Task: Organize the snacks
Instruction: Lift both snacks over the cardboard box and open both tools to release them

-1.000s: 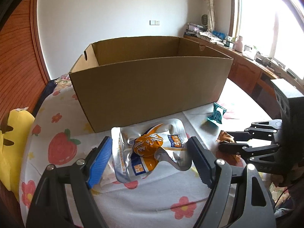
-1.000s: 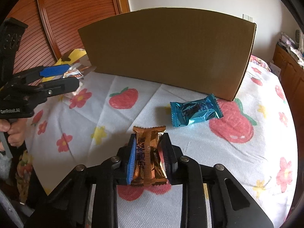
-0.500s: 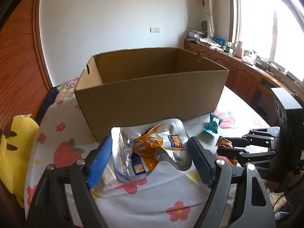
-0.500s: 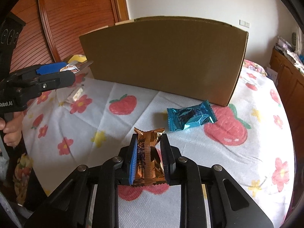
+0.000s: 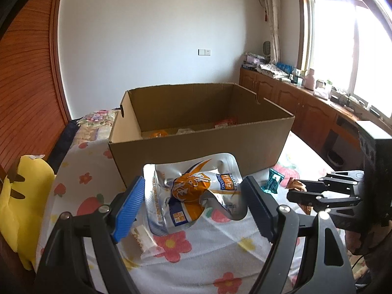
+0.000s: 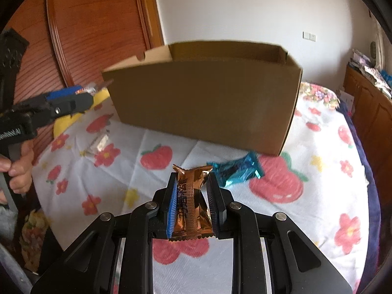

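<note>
Silver pouch (image 5: 196, 196): a crinkled silver-and-orange snack pouch is sitting crumpled between the two fingers of the left gripper (image 5: 196, 205), above the tablecloth (image 5: 208, 257), in front of the near wall of the cardboard box (image 5: 201, 152).
Left gripper: its jaws are standing fairly wide yet pressing on both edges of the pouch, so it is gripping the pouch; the blue pad (image 5: 128, 207) is touching the pouch's left edge.
Copper snack (image 6: 192, 203): a copper-brown foil wrapper is standing upright, pinched between the pads of the right gripper (image 6: 192, 205), with its crimped top end poking out past the fingertips.
Right gripper: its jaws are closing tightly on the copper snack, held above the cloth, short of the box.
Teal snack (image 6: 235, 171): it is lying on the cloth just beside the box's near right corner, apart from both grippers.
White packet (image 5: 143, 241): a small white wrapped piece is lying on the cloth under the left gripper's blue finger.
Cardboard box: it is standing open on the cloth; a few packets are showing on its floor, orange and red ones among them.
Tablecloth: white, printed with strawberries and flowers.
Yellow plush (image 5: 22, 201): it is lying at the table's left edge.
</note>
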Motion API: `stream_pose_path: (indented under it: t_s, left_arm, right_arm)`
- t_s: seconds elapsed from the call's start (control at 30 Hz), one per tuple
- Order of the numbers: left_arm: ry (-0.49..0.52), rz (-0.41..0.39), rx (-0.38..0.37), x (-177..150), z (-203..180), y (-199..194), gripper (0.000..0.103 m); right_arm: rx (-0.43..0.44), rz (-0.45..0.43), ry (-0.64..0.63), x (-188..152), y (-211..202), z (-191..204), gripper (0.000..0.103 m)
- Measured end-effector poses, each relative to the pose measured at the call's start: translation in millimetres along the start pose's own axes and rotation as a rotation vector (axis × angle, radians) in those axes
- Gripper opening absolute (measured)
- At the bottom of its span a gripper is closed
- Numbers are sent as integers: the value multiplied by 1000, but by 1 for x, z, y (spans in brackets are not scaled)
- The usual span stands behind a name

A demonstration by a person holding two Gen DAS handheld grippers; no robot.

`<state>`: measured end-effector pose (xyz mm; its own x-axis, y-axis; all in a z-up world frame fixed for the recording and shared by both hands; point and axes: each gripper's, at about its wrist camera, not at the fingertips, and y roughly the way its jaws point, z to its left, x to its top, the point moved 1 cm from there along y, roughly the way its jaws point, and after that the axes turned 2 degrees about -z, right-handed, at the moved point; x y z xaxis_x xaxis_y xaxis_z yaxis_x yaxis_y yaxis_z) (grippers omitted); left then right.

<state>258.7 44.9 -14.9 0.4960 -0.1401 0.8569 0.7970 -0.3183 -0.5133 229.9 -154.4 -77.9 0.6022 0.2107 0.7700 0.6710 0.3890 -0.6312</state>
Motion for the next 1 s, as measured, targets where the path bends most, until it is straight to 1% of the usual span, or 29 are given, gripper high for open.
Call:
stream_pose_path:
  t_s: [0.23,0.33,0.47,0.6,0.83,1.0]
  left_arm:
    - [-24,-41,7,7,4,-5,81]
    - [-25,-41,5,8,5,-5,81]
    - [-29,-44,3,10,4,-6,81]
    - [-29,-66,7,15,5,-9,81]
    - [-2,-95,6,41,3,-9,81]
    - [23,-114,5,65,1,2,81]
  right_arm:
    - [8,-61,-5,18,-20,2,21]
    - [16,-81,1,24,-26,2,21]
    - [19,-93,-3,30,-31,4,21]
    - [15,-113,-22,39,-39,7,21]
    - [12,-158,-67,67,-46,11,21]
    - [2,-200,-105,94,-45,13,21]
